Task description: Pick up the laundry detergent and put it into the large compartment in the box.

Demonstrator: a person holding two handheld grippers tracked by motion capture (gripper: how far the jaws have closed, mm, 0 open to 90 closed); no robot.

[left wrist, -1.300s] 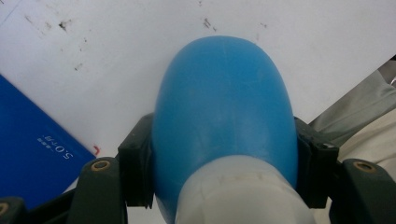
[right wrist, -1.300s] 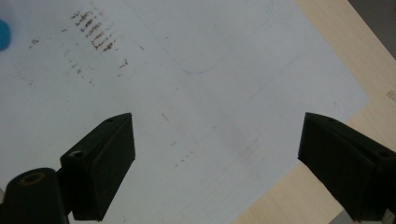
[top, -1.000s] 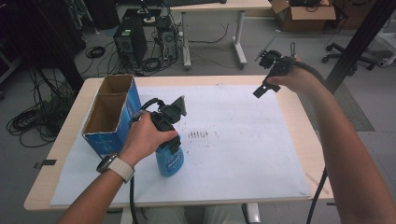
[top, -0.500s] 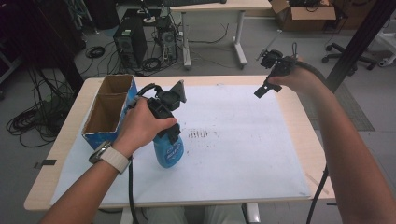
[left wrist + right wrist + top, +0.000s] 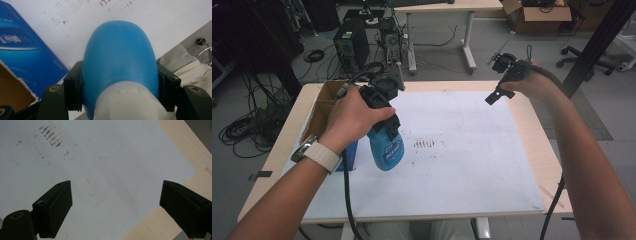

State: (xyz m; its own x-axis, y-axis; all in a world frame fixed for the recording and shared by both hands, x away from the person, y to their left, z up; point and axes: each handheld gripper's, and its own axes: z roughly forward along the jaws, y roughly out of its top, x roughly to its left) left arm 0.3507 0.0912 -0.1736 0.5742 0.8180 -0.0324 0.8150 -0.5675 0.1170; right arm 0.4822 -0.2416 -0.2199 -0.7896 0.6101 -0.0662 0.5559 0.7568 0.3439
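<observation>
You've lifted the blue bottle (image 5: 386,148) off the worktop (image 5: 522,125), left gripper (image 5: 384,107) clamped on it beside the box (image 5: 319,112); your right gripper (image 5: 504,80), upper right, hangs wide apart.

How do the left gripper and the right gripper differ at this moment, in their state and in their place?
The left gripper is shut on the blue bottle, near the blue box; the right gripper is open and holds nothing. In the left gripper view the jaws press both sides of the bottle; in the right gripper view the jaws stand wide apart above the white sheet. Each is black and held in one hand.
</observation>
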